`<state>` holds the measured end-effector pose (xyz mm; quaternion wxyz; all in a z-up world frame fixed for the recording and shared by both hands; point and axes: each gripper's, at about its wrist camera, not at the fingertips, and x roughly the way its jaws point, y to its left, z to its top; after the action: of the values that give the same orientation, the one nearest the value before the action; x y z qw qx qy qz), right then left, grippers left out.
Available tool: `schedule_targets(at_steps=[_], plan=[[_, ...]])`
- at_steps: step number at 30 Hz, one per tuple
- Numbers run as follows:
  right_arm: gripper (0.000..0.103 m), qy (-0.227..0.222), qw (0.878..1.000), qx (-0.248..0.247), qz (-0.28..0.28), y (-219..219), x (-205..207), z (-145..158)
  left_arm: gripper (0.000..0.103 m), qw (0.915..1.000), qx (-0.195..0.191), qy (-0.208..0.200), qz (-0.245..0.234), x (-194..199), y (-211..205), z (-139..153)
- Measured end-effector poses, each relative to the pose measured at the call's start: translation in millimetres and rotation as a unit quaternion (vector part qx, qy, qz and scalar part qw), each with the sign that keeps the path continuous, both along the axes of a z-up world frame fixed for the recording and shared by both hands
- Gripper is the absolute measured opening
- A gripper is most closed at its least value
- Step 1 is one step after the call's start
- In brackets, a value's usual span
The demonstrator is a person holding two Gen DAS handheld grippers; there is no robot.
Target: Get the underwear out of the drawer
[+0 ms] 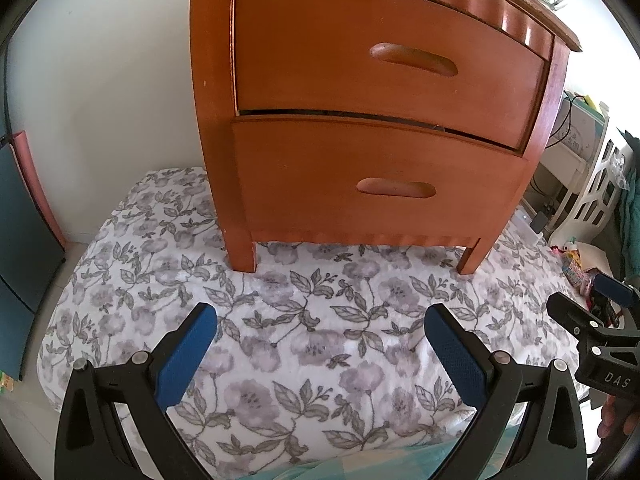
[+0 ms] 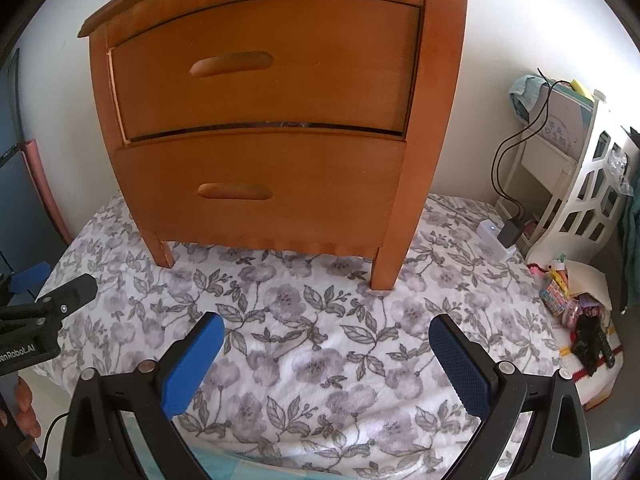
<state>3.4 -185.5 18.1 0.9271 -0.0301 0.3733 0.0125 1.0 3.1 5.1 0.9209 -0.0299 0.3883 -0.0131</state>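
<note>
White wall (image 2: 500, 20); floral blanket (image 2: 320, 340); white shelf (image 2: 580, 200) right.

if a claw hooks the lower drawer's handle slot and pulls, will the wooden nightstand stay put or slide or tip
The orange-brown wooden nightstand probably shifts a little: its narrow legs rest on a soft floral quilt, not hard floor. It looks solid and fairly heavy, so tipping seems unlikely from a low pull. The recessed lower handle slot looks smooth, so the claw may slip.

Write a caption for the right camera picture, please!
Open right tongs hover over a flowery blanket, facing a closed wooden nightstand.
</note>
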Motion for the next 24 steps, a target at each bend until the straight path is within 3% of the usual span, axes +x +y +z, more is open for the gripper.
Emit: schedule_targets(at_steps=[18, 24], plan=[[0.103, 0.019, 0.999, -0.023, 0.015, 14, 16, -14, 0.103, 1.0, -0.005, 0.007, 0.003, 11, 12, -10], [0.103, -0.009, 0.997, -0.062, 0.033, 22, 47, 7, 0.103, 0.9999, 0.004, 0.01, 0.006, 19, 21, -13]])
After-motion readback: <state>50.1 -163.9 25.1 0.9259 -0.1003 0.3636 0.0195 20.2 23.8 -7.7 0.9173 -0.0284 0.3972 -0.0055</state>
